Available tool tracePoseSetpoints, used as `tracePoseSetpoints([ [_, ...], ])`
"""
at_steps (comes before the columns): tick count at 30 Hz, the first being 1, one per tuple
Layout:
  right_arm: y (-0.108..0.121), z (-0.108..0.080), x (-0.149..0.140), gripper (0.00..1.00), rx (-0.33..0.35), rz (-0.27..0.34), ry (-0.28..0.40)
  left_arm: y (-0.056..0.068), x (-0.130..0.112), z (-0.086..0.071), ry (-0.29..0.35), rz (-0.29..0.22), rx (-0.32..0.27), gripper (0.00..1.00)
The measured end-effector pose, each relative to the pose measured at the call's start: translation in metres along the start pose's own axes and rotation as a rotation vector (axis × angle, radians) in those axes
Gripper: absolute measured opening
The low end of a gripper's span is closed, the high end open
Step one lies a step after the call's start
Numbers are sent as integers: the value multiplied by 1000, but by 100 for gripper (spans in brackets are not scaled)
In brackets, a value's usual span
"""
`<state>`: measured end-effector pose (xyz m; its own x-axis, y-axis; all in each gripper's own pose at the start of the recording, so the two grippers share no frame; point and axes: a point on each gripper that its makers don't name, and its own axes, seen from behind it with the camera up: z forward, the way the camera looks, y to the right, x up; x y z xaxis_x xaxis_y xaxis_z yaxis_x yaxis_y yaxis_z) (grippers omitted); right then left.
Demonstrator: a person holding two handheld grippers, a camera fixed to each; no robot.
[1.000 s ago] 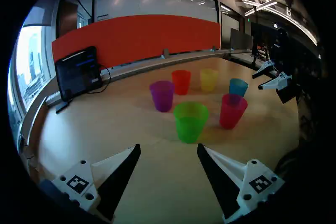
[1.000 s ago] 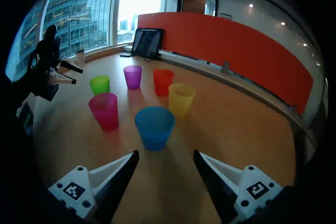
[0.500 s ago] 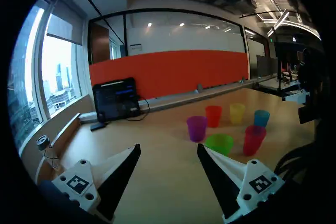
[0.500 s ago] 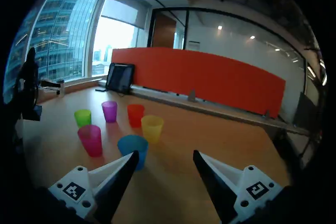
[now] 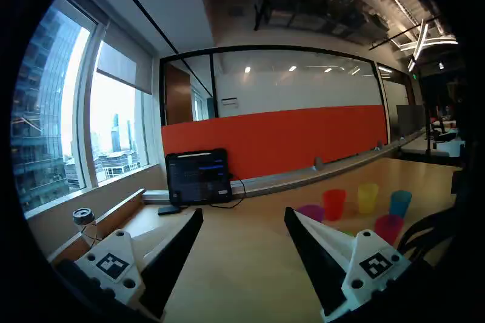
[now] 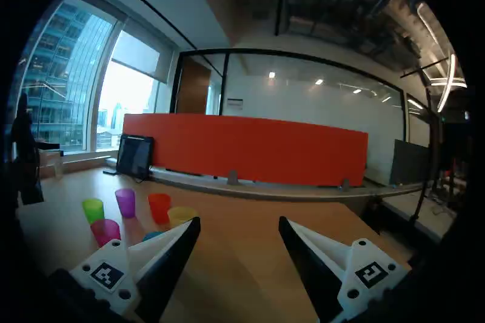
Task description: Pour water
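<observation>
1. Your left gripper stands wide open above the table. It has hold of nothing, and bare wood shows between its fingers.
2. Your right gripper is spread just as wide and also grips nothing.
3. In the left gripper view the cups sit low on the right, just past your right finger. The pink cup is nearest. The purple cup, orange cup, yellow cup and blue cup stand behind it in a loose row.
4. In the right gripper view the same cluster sits low on the left. The blue cup is partly hidden by your left finger, with the pink cup beside it and the yellow cup just behind. The green cup, purple cup and orange cup stand farther back.
5. All the cups are upright and apart from both grippers. You cannot tell whether any of them holds water.
6. Beyond the cups a tablet stands propped at the table's far edge.
7. Behind it runs an orange partition, with a window to the left.
</observation>
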<state>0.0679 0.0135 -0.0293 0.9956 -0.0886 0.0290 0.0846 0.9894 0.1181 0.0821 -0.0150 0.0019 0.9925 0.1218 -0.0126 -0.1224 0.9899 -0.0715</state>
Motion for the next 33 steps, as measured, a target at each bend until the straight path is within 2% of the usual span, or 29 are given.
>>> tracePoseSetpoints([
  [5, 13, -3, 4, 100, -71, 22, 35, 1, 1, 1, 29, -30, 48, 100],
  [17, 26, -4, 3, 100, -167, 67, 80, -3, -18, 6, 39, -2, 140, 100],
  [24, 20, -3, 7, 100, -167, 81, 87, -12, -28, 4, 34, 32, 186, 100],
  [27, 16, -3, 9, 100, -160, 87, 90, -10, -33, 4, 38, 39, 189, 100],
  [33, 13, -1, 8, 100, -162, 89, 82, -2, -42, 5, 37, 7, 180, 100],
])
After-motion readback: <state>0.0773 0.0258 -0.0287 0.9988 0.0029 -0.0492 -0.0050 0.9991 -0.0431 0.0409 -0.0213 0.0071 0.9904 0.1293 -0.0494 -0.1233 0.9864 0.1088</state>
